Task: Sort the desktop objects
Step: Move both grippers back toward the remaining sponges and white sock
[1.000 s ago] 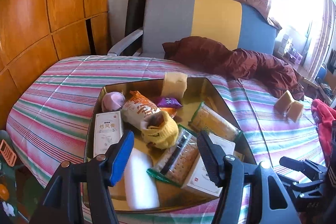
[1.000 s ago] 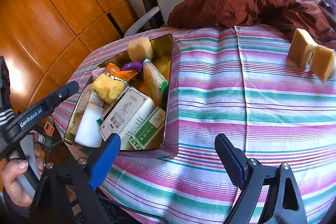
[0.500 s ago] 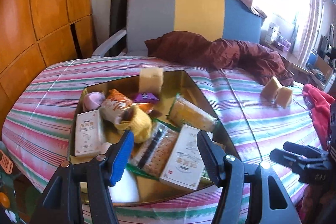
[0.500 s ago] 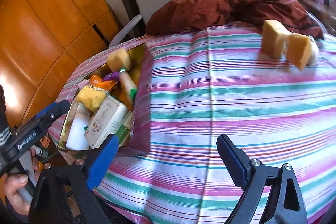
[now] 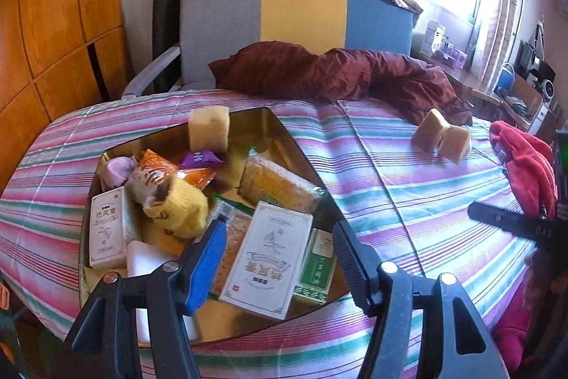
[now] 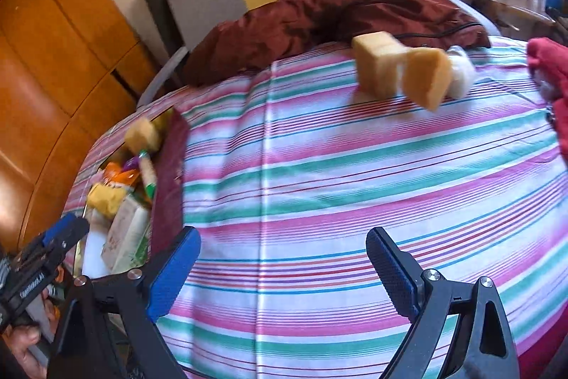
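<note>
A gold metal tray (image 5: 152, 139) on the striped cloth (image 5: 390, 198) holds several items: a white printed box (image 5: 269, 258), a green box (image 5: 317, 267), a cracker packet (image 5: 280, 182), a yellow knitted piece (image 5: 181, 208) and a yellow sponge (image 5: 208, 128). My left gripper (image 5: 278, 247) hangs open over the white box, touching nothing. Two more yellow sponges (image 6: 380, 66) stand far right on the cloth beside a white fluffy thing (image 6: 459, 75). My right gripper (image 6: 282, 258) is open above bare cloth, right of the tray (image 6: 170, 166).
A maroon blanket (image 5: 337, 73) lies along the table's far edge in front of a grey, yellow and blue armchair (image 5: 301, 6). A red cloth (image 6: 550, 77) sits at the right edge. Wooden panelling stands on the left.
My left gripper drifted right over the tray, from the cracker packet to the white box. My right gripper moved right, away from the tray; the two sponges now look nearer.
</note>
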Demonstrator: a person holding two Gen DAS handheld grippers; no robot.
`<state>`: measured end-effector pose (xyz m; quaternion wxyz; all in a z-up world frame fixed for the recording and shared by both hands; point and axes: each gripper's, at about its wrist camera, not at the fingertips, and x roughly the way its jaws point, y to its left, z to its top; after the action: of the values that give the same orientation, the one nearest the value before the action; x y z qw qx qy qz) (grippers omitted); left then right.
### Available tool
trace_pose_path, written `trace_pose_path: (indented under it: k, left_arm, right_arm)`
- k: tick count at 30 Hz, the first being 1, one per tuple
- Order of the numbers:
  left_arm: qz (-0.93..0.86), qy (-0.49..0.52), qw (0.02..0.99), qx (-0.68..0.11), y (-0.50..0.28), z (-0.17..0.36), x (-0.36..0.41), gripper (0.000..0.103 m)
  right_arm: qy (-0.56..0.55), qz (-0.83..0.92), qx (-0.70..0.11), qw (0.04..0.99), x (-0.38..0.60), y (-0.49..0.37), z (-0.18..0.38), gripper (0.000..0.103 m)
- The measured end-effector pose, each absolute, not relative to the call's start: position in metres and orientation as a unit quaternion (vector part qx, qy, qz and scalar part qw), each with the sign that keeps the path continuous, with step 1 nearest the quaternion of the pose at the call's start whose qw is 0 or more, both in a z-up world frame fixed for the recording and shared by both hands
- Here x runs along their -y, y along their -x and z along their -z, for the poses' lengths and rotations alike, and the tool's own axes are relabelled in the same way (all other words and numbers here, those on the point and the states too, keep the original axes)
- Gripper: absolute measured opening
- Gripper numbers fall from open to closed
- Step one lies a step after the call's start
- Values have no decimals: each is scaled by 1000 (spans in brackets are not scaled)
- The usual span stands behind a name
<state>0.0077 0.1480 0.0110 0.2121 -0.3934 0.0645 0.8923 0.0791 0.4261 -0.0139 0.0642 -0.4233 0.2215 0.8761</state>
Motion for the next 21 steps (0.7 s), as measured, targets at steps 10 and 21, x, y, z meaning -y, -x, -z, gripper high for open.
trace_pose_path:
  k: [10, 21]
  left_arm:
    - [-882, 400, 237, -76, -8, -9, -171, 63]
    - [-868, 411, 261, -100, -4, -5, -206, 63]
  right_arm:
    - [407, -867, -262, 119, -494, -91, 1, 95]
    - [366, -867, -305, 146, -567, -84, -8, 96]
